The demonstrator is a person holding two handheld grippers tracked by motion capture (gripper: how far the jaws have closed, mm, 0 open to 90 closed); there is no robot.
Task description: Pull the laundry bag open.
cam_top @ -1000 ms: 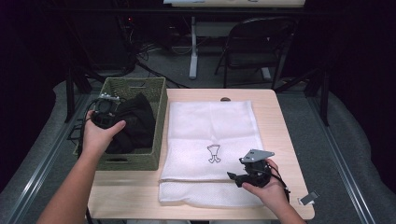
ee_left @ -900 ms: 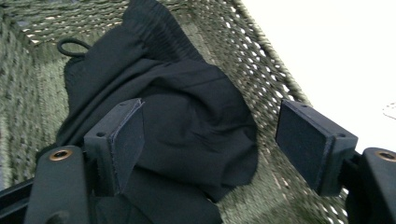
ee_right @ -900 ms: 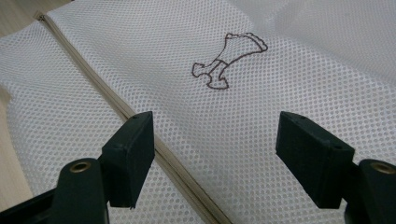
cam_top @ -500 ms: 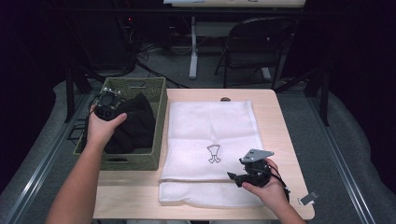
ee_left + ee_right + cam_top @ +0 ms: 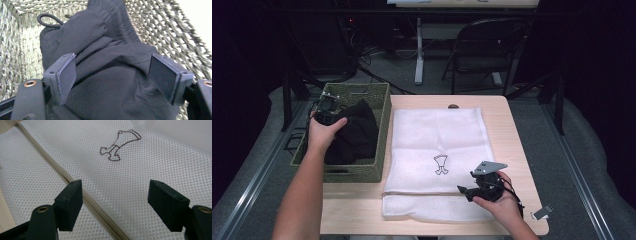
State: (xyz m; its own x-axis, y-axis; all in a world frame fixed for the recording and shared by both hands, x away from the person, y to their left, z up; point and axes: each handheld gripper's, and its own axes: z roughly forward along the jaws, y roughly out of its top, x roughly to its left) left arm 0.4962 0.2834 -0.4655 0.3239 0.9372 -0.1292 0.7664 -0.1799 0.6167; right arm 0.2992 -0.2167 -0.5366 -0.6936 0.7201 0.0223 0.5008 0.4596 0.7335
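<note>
While my left gripper (image 5: 112,75) hangs with jaws spread over the soft black crumpled garment (image 5: 107,65), at the frame's middle inside the green woven basket (image 5: 20,47), I judge it light, limp; the raised central fold suits pinching.

In the high view, the jaws of the left gripper (image 5: 328,109) are hidden behind its body, and much of the basket (image 5: 377,131) floor is covered by the black garment (image 5: 357,131). The garment's (image 5: 112,82) lower part is cut off in the left gripper view. The small item (image 5: 542,211) by the table (image 5: 512,130) edge cannot be identified.
</note>
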